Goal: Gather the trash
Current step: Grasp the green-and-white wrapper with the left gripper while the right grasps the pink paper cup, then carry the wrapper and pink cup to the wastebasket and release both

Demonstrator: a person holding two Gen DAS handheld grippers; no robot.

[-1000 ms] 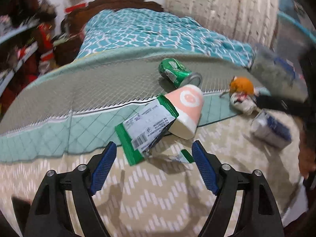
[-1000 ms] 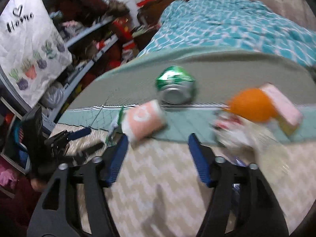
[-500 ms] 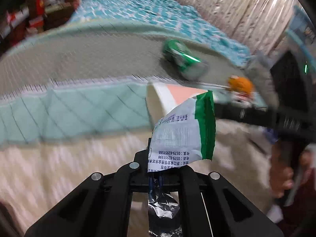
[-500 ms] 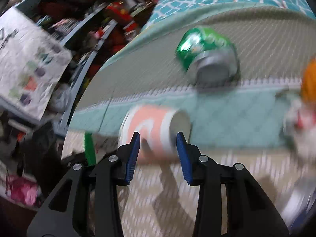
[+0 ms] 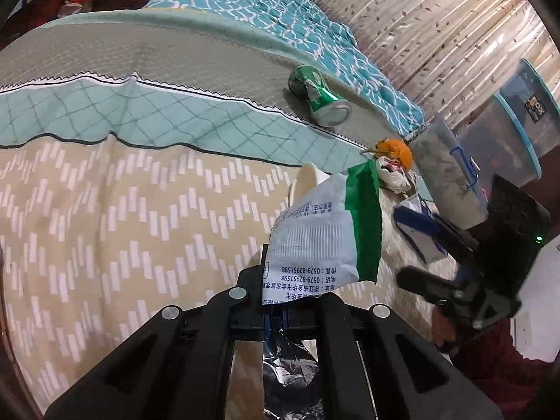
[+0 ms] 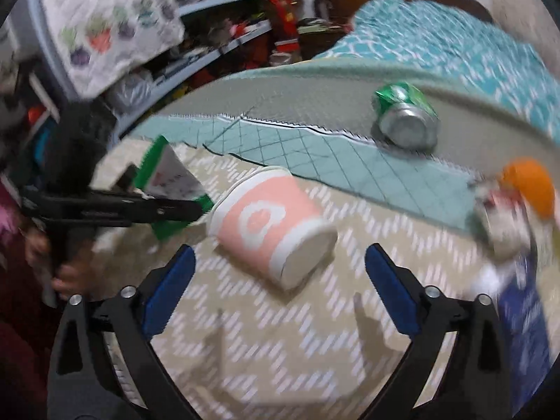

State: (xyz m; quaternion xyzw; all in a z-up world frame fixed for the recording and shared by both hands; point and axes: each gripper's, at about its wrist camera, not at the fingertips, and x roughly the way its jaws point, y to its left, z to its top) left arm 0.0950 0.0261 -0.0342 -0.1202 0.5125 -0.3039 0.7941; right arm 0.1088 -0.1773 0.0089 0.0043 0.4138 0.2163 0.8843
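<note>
left gripper (image 5: 274, 318) clamped on snack wrapper (image 5: 325, 238), thin, floppy | right gripper (image 6: 278, 276) fingers wide before paper cup (image 6: 271, 224) | light, crushable; take sidewall gently

Patterned bedspread (image 5: 105, 217) in front, teal quilt (image 5: 280, 10) behind, beige curtain (image 5: 437, 28) right, cluttered shelves (image 6: 224, 45) left.

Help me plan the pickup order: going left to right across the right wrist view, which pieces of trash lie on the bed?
Green-and-white wrapper clamped in the left hand-held gripper → pink paper cup → green can → orange peel.
</note>
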